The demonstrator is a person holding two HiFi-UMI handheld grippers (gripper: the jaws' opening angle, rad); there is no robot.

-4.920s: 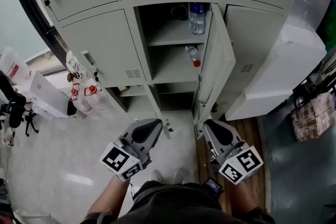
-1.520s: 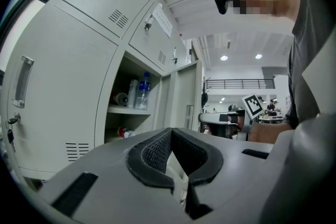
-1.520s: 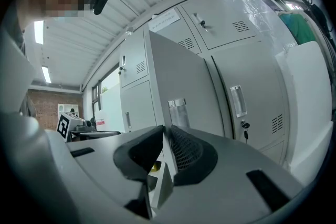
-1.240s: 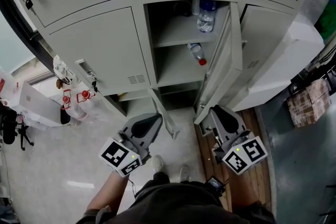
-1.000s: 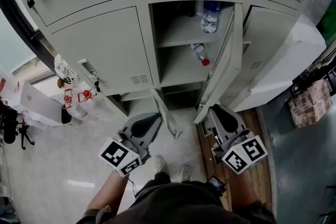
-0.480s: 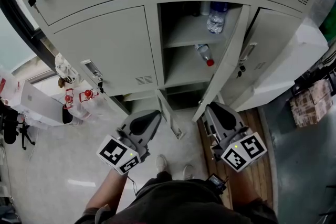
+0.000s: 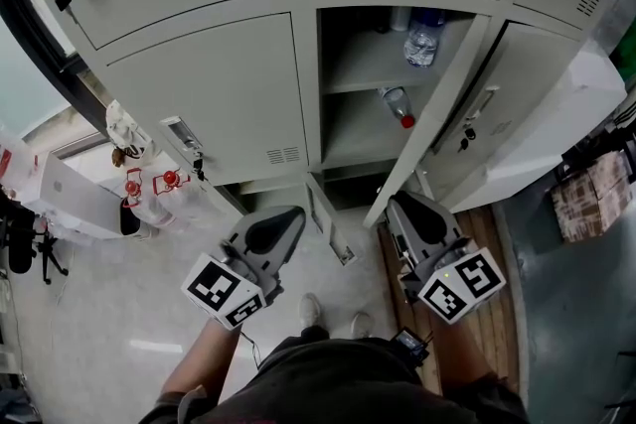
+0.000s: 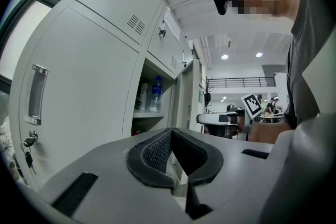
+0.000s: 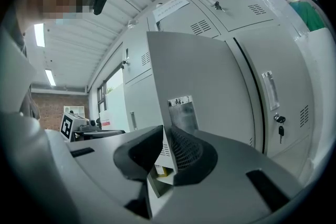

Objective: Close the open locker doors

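Nearby, right gripper [image 7: 395,205] beside half-open locker door [image 7: 442,129].

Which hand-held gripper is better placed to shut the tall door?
Right: the right hand-held gripper straddles the open door's lower edge; the left hand-held gripper, shut and empty, hangs apart.

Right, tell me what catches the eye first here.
The half-open locker door in the middle column stands out, with the right gripper close by its lower edge. Behind it, one water bottle stands on the upper shelf and a red-capped bottle lies on the lower shelf.
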